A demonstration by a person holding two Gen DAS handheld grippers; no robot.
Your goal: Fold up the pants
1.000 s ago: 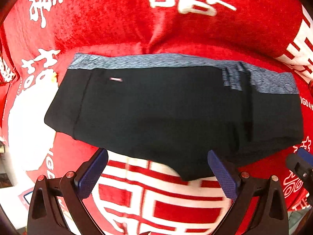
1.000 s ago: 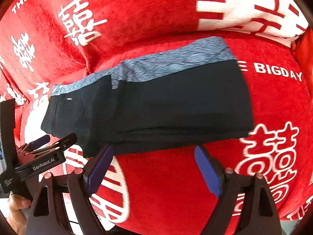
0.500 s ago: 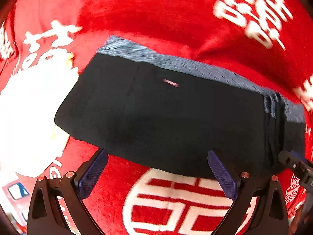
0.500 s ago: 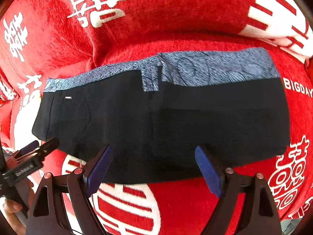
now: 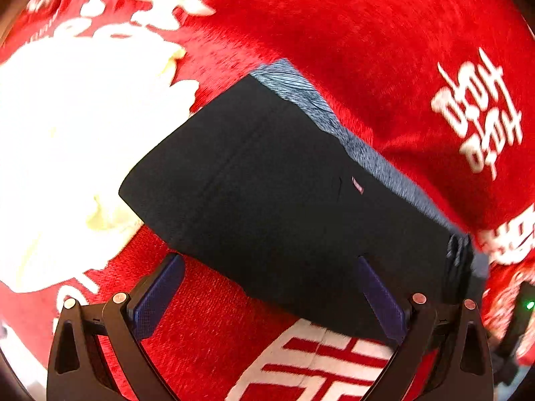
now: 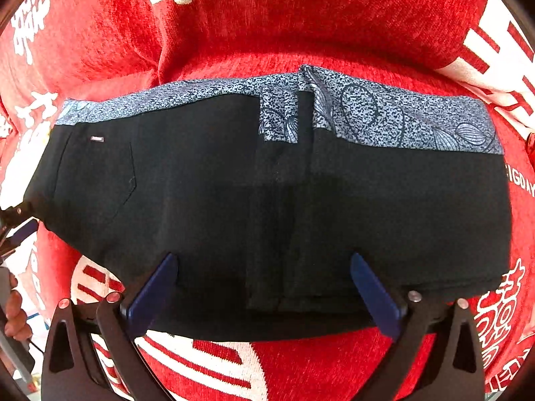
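Black pants (image 6: 207, 183) with a blue patterned waistband (image 6: 384, 117) lie folded flat on a red blanket (image 6: 301, 26). My right gripper (image 6: 264, 260) points down over their near edge. Its jaws are opening, the black cloth lies below and between the fingers, and the pads press on nothing. In the left wrist view the pants (image 5: 267, 183) run diagonally, with the waistband (image 5: 367, 153) along their upper right side. Open as well, my left gripper (image 5: 267, 267) hovers over the lower edge near the pants' left end, which sits between its fingers.
The red blanket (image 5: 367, 33) bears white characters and a large white patch (image 5: 67, 133). The left gripper's tip (image 6: 16, 224) and a hand (image 6: 13, 314) show at the left edge of the right wrist view. A dark tool part with a green light (image 5: 525, 304) sits at the right edge of the left wrist view.
Both grippers came closer to the pants. The left one shifted toward their left end and rolled, so the pants now lie diagonally in its view. The right jaws spread wider.
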